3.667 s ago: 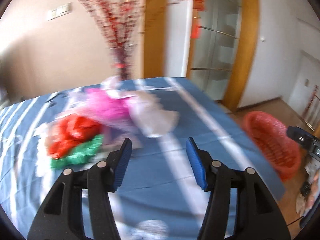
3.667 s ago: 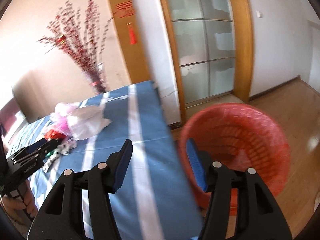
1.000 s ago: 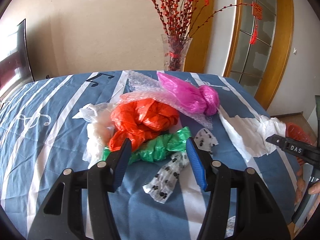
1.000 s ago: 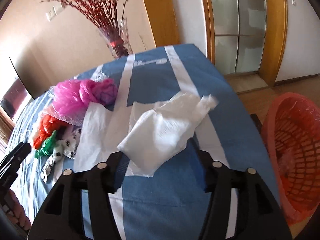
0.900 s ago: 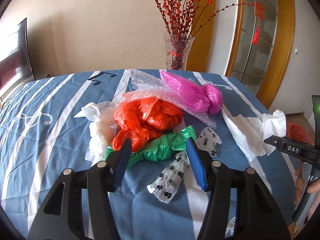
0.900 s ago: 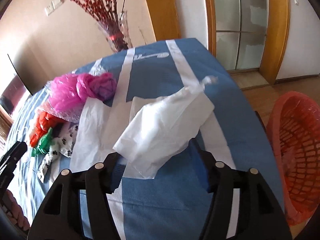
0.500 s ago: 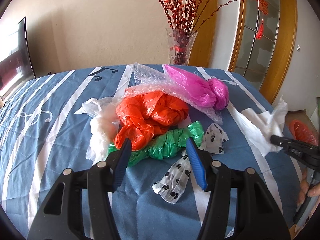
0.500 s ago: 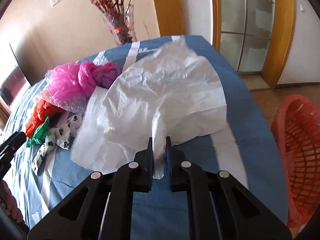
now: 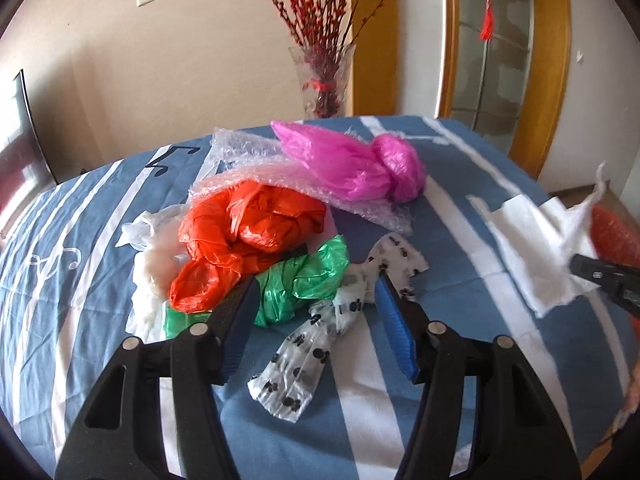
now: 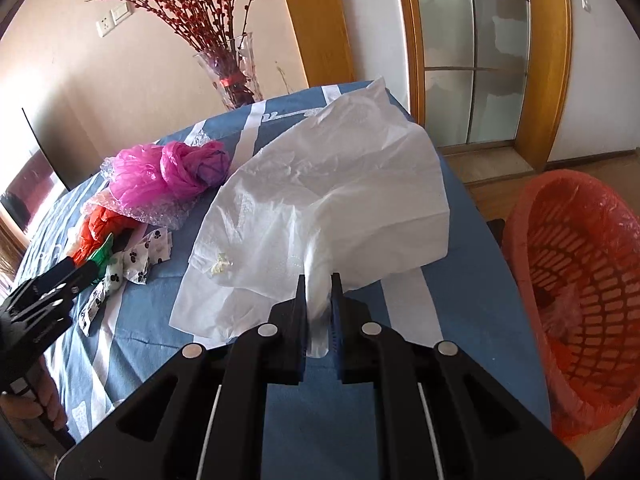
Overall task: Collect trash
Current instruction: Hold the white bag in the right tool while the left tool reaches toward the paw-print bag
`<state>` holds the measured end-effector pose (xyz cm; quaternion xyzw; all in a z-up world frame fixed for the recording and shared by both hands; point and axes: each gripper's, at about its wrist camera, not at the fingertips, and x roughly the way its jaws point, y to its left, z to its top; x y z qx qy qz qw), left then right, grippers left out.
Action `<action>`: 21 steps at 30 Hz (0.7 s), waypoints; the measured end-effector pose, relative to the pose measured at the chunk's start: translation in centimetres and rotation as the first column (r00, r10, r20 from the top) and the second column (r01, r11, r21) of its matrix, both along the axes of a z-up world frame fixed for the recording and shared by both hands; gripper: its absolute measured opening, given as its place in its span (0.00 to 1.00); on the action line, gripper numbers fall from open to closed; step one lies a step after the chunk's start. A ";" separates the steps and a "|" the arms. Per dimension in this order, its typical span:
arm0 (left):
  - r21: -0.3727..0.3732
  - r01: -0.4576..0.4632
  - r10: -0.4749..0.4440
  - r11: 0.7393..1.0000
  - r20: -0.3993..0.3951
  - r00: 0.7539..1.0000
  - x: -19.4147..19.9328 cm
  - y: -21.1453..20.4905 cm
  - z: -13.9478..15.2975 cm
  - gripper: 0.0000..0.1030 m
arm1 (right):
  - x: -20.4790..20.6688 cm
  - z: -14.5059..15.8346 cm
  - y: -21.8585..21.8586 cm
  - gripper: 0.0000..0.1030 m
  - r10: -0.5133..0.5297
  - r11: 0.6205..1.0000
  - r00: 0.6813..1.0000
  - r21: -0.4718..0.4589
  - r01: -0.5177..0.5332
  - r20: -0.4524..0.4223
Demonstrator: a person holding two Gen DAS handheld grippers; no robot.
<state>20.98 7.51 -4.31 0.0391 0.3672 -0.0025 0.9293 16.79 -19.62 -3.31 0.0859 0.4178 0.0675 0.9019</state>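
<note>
Between my right jaws: my right gripper (image 10: 319, 294) is pinched tight on a gathered fold of the white tissue paper (image 10: 332, 192), because a bunched fold gives the pads something to bite.
Tissue lie: its free sheet fans away from me over the blue striped tablecloth (image 10: 456, 300), long axis running from the pinch toward the far table edge.
Left gripper: my left gripper (image 9: 316, 292) hangs unclenched, nothing held, over the green plastic bag (image 9: 304, 276), likely my next pick.
Bin: the red basket (image 10: 576, 292) stands on the floor just right of the table, handy for dropping.
</note>
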 end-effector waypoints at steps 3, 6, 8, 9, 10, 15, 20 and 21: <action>0.019 -0.021 0.022 1.000 -0.023 1.000 0.9 -0.2 -0.7 0.39 | -0.2 0.1 -0.2 0.10 -0.002 1.000 1.000 0.001 0.002 0.001; 0.036 -0.043 0.043 0.998 -0.024 0.999 1.4 0.0 -0.8 0.10 | -0.7 0.2 -0.6 0.10 -0.008 1.000 1.000 0.002 0.008 0.004; -0.036 -0.033 0.031 0.999 -0.034 0.999 1.2 0.7 -0.1 0.02 | -1.1 0.5 -1.1 0.10 -0.014 1.000 1.000 0.005 0.014 0.010; -0.064 -0.029 0.027 0.998 -0.027 0.999 0.8 1.0 0.5 0.02 | -1.4 0.8 -1.4 0.10 -0.017 1.000 1.000 0.006 0.017 0.017; -0.082 -0.018 0.017 0.996 -0.012 1.000 0.4 1.1 1.3 0.02 | -1.7 1.1 -1.7 0.10 -0.021 1.000 0.999 0.008 0.021 0.025; -0.147 0.045 -0.039 0.988 0.044 0.998 -1.6 0.7 4.4 0.02 | -3.1 2.6 -3.2 0.10 -0.039 0.999 0.997 0.028 0.037 0.067; -0.050 0.042 -0.038 0.998 0.086 0.996 -2.2 -1.5 5.2 0.06 | -4.1 3.2 -4.4 0.10 -0.054 0.998 0.995 0.044 0.050 0.083; -0.038 0.040 -0.037 0.998 0.076 0.996 -2.1 -1.9 4.8 0.12 | -4.3 3.2 -4.6 0.10 -0.055 0.998 0.995 0.048 0.052 0.081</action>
